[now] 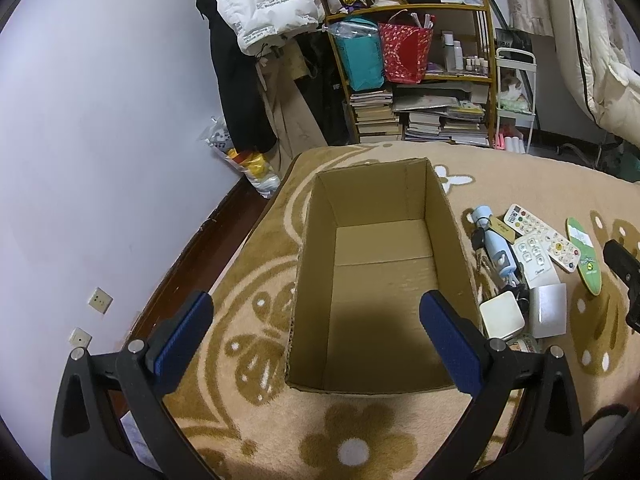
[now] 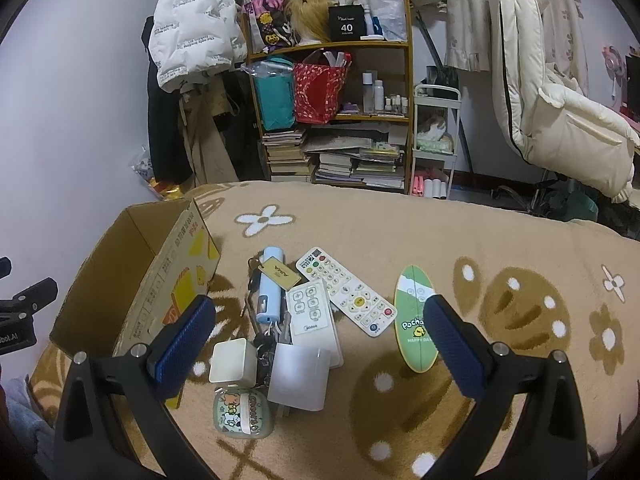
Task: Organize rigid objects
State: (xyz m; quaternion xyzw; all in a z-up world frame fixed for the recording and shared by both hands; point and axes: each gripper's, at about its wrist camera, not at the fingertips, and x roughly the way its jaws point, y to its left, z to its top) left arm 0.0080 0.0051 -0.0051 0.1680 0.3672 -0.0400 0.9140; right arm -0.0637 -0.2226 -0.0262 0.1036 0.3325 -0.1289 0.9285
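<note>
Right wrist view: remotes [image 2: 345, 295] lie between the open, empty right tool's [image 2: 320, 344] fingers.

left gripper [image 1: 316, 334] | black frame | blue ribbed fingers [image 1: 184, 334] (silver screws)

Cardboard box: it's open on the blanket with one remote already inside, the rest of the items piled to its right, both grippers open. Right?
Not quite. The cardboard box is empty, as the left wrist view shows. Both remotes, the longer remote and the smaller remote, lie in the pile on the blanket. The rest holds: left gripper and right gripper are open.
</note>
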